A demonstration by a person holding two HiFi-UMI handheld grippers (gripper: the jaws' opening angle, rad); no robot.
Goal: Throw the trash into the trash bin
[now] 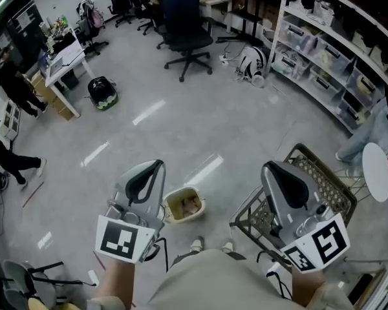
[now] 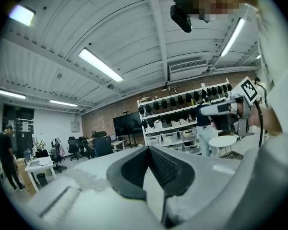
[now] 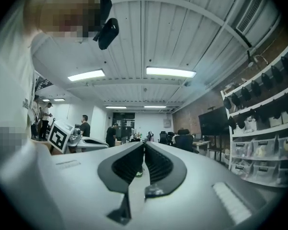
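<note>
- The left grey hand-held gripper (image 1: pixel 156 165) is hovering at seven o'clock in the head view. Its dark ribbed jaws are pressing together with nothing between them.
- The right grey hand-held gripper (image 1: pixel 269 168) is hanging at five o'clock, its jaws likewise meeting tip to tip and gripping nothing.
- Both are pointing out level across the room.
- The small beige open-topped plastic trash bin (image 1: pixel 183 205) is sitting on the glossy grey floor (image 1: pixel 181 128) at six o'clock, between the two grippers.
- Brownish crumpled trash (image 1: pixel 190 204) is lying inside that bin.
- A metal wire-mesh basket (image 1: pixel 330 186) is standing at four o'clock, partly behind the right gripper.
- A black swivel office chair (image 1: pixel 184 24) is standing at twelve o'clock, well apart from everything else.
</note>
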